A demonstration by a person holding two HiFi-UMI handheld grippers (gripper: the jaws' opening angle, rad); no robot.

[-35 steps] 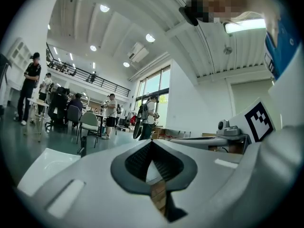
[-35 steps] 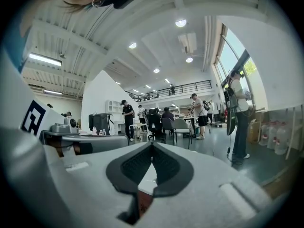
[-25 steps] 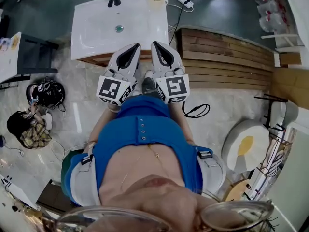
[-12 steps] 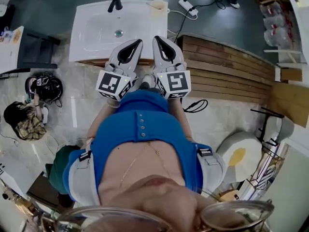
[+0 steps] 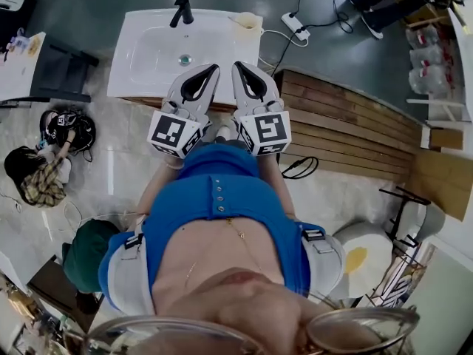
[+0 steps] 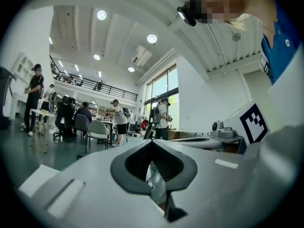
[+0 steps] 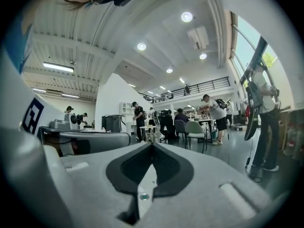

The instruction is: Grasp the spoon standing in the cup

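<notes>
where the white washbasin reaches its far right corner, the cup stands upright. the spoon leans out of it toward the left, thin and hard to make out in the head view. a black tap rises at the middle of the basin's far edge, and the drain sits low in the bowl.

both tools are held side by side, and in the head view their tips show over the basin's near right part, well apart from the cup. the left gripper has its jaws closed tip to tip with nothing between them. in the left gripper view the left gripper shows only the oval gap behind the meeting tips. the right gripper is closed the same way and empty. in the right gripper view the right gripper has its tips touching, with people at desks far off in a hall beyond.

each tool carries a marker cube at its rear, close to the person's blue shirt. a slatted wooden platform lies beside the basin's right edge, and a power strip lies on the floor past the far right corner.
</notes>
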